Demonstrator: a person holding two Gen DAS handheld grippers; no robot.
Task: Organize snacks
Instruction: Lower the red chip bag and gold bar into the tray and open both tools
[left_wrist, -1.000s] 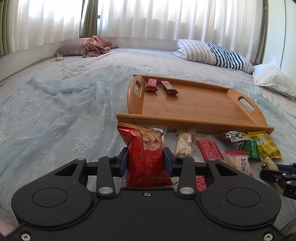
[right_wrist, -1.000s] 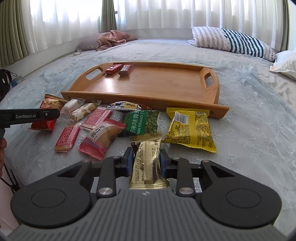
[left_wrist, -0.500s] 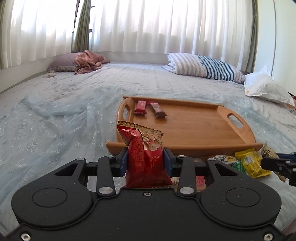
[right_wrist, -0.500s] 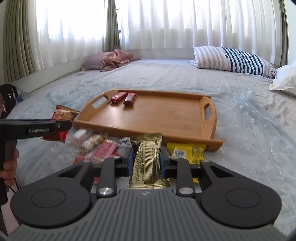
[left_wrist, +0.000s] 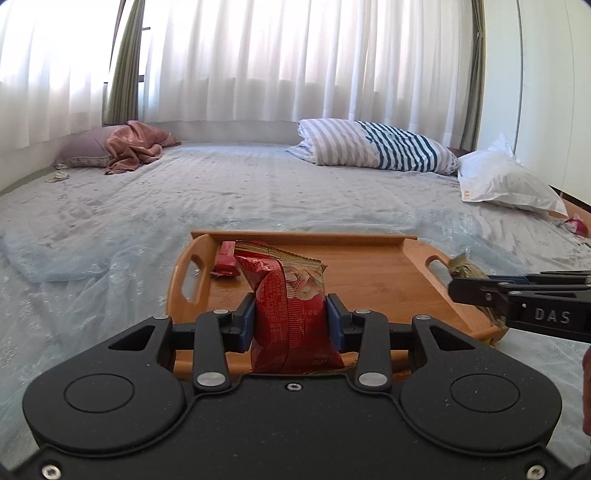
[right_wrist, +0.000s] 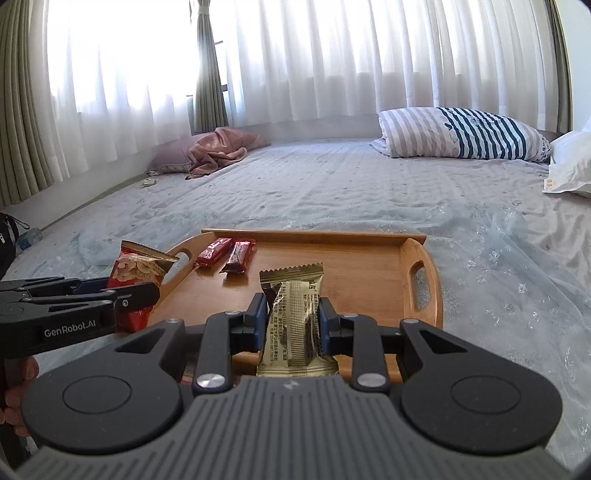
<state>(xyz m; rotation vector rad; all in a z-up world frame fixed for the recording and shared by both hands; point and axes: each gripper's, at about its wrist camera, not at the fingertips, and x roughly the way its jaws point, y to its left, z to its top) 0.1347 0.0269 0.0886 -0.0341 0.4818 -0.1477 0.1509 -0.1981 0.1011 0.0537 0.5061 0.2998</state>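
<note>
My left gripper is shut on a red snack bag, held upright over the near left part of the wooden tray. My right gripper is shut on a gold snack packet, upright above the tray near its front edge. Two red-wrapped bars lie at the tray's far left corner. From the right wrist view the left gripper with its red bag sits at the tray's left handle. In the left wrist view the right gripper hangs by the right handle.
The tray lies on a bed with a pale blue cover. A striped pillow and a white pillow lie at the far right. A purple pillow with a pink cloth is at the far left. A hand shows at the left edge.
Both grippers have risen and moved forward with their packets, from over the loose snacks in front of the tray to above the tray. The loose snacks have dropped out of view.
</note>
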